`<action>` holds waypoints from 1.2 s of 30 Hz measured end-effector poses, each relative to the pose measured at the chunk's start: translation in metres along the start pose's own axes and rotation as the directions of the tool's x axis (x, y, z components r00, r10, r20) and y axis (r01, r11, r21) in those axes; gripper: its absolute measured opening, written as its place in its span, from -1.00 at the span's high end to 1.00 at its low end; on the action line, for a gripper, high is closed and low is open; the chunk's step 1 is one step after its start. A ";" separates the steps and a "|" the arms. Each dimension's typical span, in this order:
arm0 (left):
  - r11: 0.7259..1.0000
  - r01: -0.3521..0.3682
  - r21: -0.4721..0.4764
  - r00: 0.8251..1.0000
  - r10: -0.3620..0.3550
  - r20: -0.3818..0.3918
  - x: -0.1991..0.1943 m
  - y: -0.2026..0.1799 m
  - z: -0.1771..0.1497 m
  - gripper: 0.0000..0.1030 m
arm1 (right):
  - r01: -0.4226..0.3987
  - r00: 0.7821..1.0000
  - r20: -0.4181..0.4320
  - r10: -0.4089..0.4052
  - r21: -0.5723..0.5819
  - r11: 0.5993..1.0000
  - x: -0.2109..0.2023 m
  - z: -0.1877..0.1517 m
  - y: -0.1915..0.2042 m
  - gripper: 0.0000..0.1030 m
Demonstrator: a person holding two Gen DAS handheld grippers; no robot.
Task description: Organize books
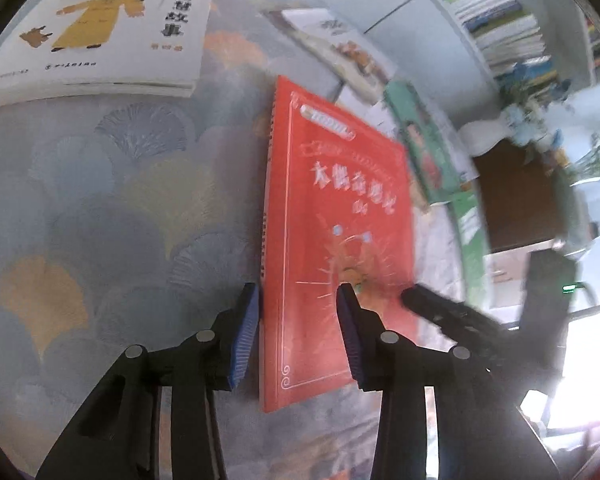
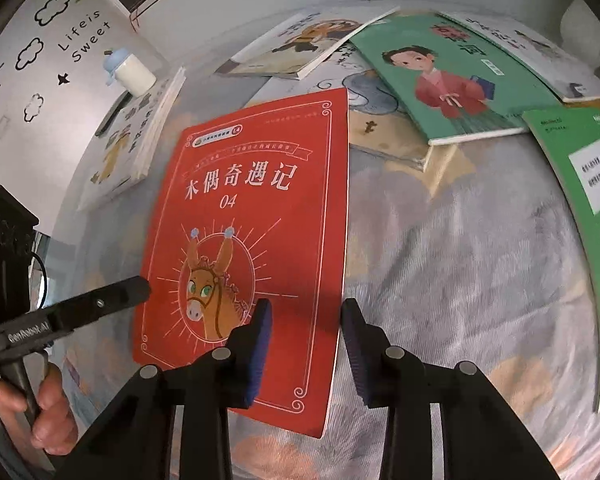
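Here, note the red book lying flat, cover up, on the bedspread, at twelve o'clock from both tools. Note the left gripper straddling the spine edge, jaws apart, one pad just beside the spine, the other over the cover, clamped on nothing. See likewise the right gripper astride the opposite long edge, jaws apart, one pad over the cover, the other over bare cloth. Impossible to tell whether any pad touches.

Judged a two-sided approach: set at both long edges so as to lift a thin, limp volume evenly; pitched steeply down, probably because of no gap under a cover sunk into soft fabric. In the right-wrist view, find the left tool at nine o'clock, handle held by a hand.

Elsewhere, loose and askew, presumably awaiting stacking:
- at ten o'clock, left view, a white book with a yellow-robed figure;
- at one o'clock, right view, a green book overlapping others.

Underneath, creased cloth printed with grey-blue and ochre fan leaves. Beyond, a filled bookshelf at one o'clock, left view, and a white panel lettered "Life is Sweet" at ten o'clock, right view.
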State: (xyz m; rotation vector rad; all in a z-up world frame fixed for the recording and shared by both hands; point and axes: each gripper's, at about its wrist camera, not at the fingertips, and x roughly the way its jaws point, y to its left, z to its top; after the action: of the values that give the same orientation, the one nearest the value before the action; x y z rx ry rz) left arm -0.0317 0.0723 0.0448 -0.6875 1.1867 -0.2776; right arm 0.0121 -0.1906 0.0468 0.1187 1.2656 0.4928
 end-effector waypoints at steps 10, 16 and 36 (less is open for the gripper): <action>0.987 0.128 0.098 0.989 -0.135 0.061 -0.015 -0.029 0.003 0.33 | -0.105 0.994 0.029 0.102 0.108 0.989 -0.004 -0.009 -0.018 0.30; 0.994 0.035 0.103 0.999 -0.036 0.011 0.021 -0.029 -0.007 0.80 | -0.079 0.996 0.046 0.075 0.098 0.992 -0.005 -0.012 -0.012 0.30; 0.937 0.316 -0.149 0.948 -0.319 0.000 0.005 -0.017 0.033 0.86 | -0.570 0.789 0.095 0.608 0.485 0.664 0.020 -0.044 -0.055 -0.16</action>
State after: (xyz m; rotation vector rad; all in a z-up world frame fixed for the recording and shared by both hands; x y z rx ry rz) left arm 0.0027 0.0673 0.0584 -1.0107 1.1239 -0.4734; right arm -0.0086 -0.2392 -0.0041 0.9897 1.3969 0.7252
